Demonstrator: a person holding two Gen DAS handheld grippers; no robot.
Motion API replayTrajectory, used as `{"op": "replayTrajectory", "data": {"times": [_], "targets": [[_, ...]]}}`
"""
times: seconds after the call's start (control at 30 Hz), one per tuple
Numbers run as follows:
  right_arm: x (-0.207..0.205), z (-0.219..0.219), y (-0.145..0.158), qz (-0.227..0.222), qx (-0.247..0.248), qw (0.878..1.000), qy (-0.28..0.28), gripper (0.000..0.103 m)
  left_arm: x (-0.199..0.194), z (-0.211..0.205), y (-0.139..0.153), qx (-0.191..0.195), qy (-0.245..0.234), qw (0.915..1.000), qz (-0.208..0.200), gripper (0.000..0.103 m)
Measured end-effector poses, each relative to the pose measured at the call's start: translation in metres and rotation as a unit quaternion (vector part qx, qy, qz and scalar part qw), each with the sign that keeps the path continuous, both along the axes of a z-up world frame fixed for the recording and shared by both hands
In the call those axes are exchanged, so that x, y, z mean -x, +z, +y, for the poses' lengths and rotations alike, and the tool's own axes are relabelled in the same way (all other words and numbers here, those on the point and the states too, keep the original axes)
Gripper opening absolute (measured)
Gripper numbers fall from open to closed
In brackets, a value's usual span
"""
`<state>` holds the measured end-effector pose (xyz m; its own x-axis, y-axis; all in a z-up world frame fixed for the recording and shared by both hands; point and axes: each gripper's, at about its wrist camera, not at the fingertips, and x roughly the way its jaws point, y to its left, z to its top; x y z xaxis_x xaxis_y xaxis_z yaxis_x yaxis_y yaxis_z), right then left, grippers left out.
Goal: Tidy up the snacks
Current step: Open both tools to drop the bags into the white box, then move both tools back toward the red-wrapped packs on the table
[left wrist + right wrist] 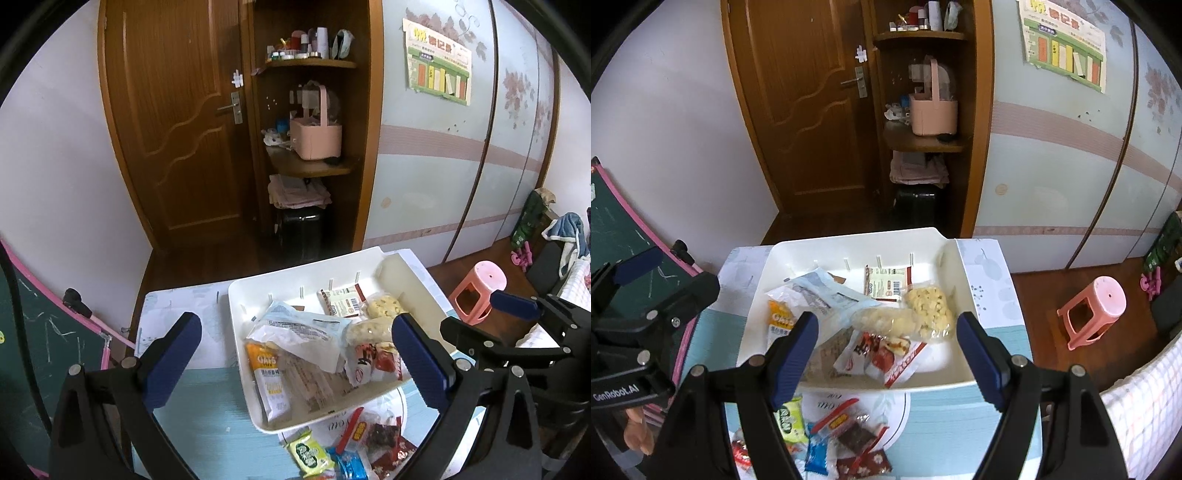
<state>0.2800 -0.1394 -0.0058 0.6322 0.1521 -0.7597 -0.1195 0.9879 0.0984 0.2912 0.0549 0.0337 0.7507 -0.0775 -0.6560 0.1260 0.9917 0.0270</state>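
Observation:
A white tray (314, 273) (849, 247) stands on the small table and holds several snack packets. Among them are a pale blue bag (306, 328) (827, 295), an orange oat bar (267, 376), a red-and-white pack (882, 354) and clear bags of yellow puffs (929, 310). Loose packets lie on the table in front of the tray, such as a green one (308, 456) (790, 421) and a blue one (816, 454). My left gripper (295, 356) (668, 280) hovers open over the tray's near left side. My right gripper (886, 354) (487, 317) hovers open over its near right side. Neither holds anything.
A pink stool (478, 291) (1097, 310) stands on the wooden floor to the right. A chalkboard (37, 332) leans at the left. A checked bed edge (1137, 406) is at the right. Behind the table are a wooden door (812, 110), corner shelves and a wardrobe.

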Motion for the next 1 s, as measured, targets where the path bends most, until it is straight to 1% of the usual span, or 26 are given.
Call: {"op": "replayTrajectory", "data": {"times": [0.23,0.6,0.8,1.0], "targets": [[0.032,0.001,0.019,-0.015,-0.006,1.0,0.002,0.078,0.036,0.005,0.02,0.001,-0.003,0.9999,-0.014,0.102],[0.077,0.002,0.031,-0.027,-0.01,1.0,0.013,0.078,0.092,0.01,0.038,-0.002,-0.007,0.9995,-0.031,0.102],[0.097,0.004,0.028,-0.026,-0.017,0.999,0.02,0.078,0.117,0.013,0.036,-0.009,-0.012,0.9991,-0.04,0.102],[0.116,0.009,0.018,-0.025,-0.016,0.999,0.026,0.078,0.139,0.016,0.021,-0.014,-0.019,0.999,-0.039,0.102]]}}
